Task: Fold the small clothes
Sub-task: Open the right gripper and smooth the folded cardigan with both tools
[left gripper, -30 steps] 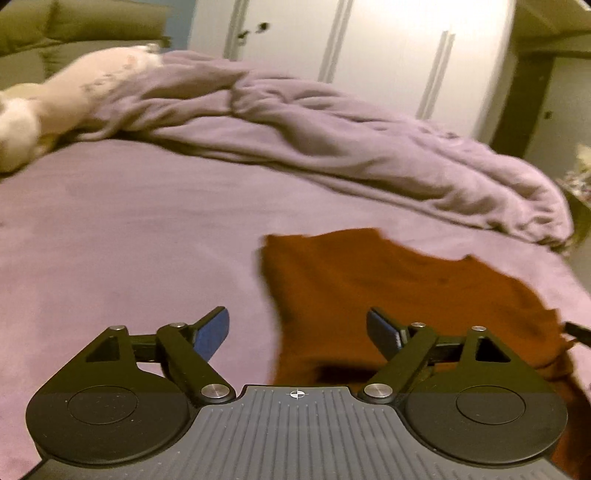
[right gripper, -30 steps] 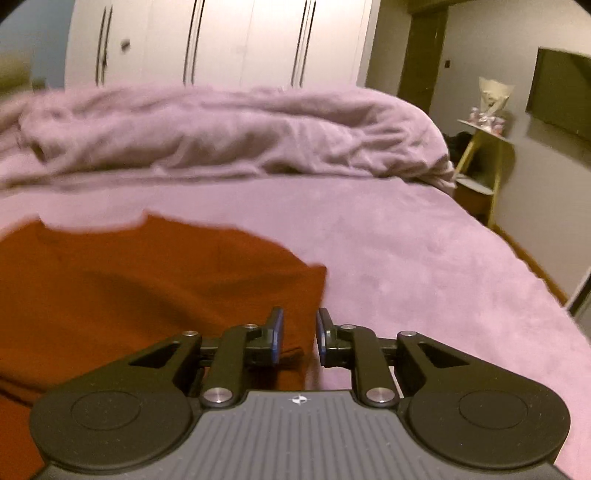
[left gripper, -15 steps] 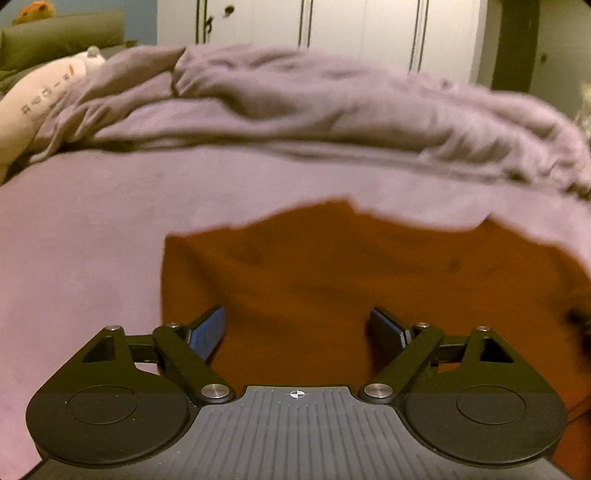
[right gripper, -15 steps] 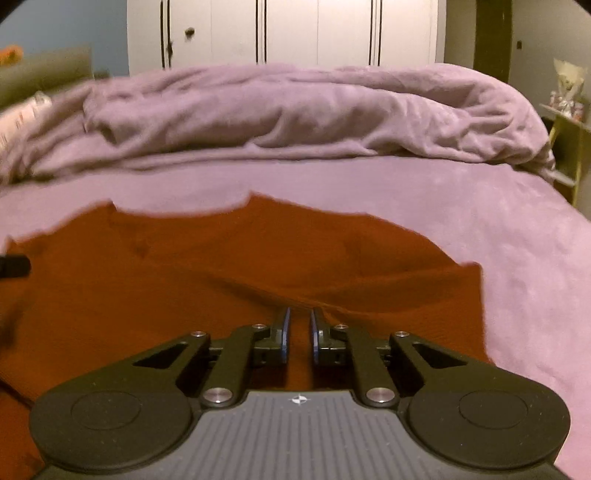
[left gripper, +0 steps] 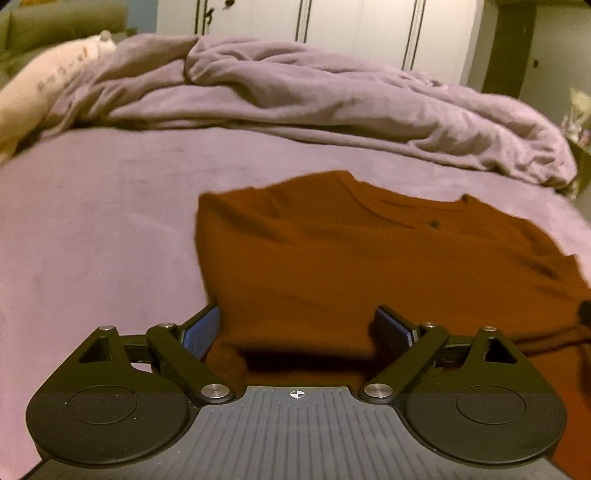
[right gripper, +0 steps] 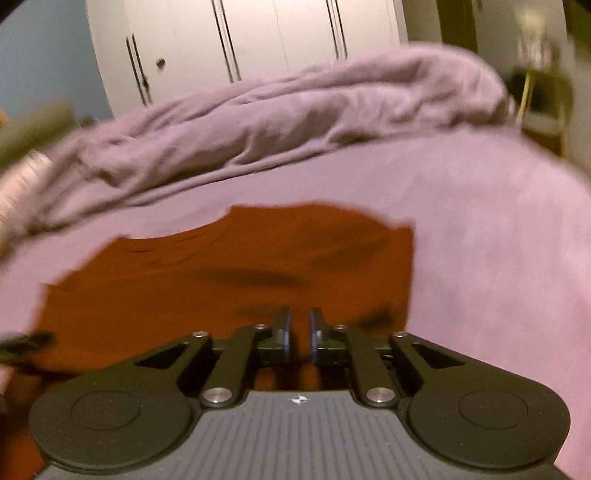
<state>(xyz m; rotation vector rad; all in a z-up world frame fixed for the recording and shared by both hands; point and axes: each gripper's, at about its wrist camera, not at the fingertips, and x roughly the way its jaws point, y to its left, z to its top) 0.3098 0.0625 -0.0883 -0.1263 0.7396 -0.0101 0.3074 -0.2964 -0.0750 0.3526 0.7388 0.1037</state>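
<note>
A rust-orange shirt point(left gripper: 369, 258) lies flat on the purple bed, collar toward the far side; it also shows in the right wrist view point(right gripper: 229, 280). My left gripper point(left gripper: 297, 328) is open, its blue pads either side of the shirt's near left hem, which lies slack between them. My right gripper point(right gripper: 298, 332) is nearly closed over the shirt's near right part, with a narrow gap between the pads; the view is blurred and I cannot tell whether cloth is pinched. The other gripper's tip shows at the left edge point(right gripper: 26, 341).
A rumpled purple blanket point(left gripper: 332, 99) is heaped across the far side of the bed point(left gripper: 92, 221). A cream pillow point(left gripper: 33, 99) lies far left. White wardrobe doors point(left gripper: 351, 33) stand behind. A small side table point(right gripper: 543, 110) stands far right.
Both grippers have swung and come in over the shirt's near edge. The left stays open; the right's jaws narrowed from a small gap to almost shut. The right view is motion-blurred and tilted.
</note>
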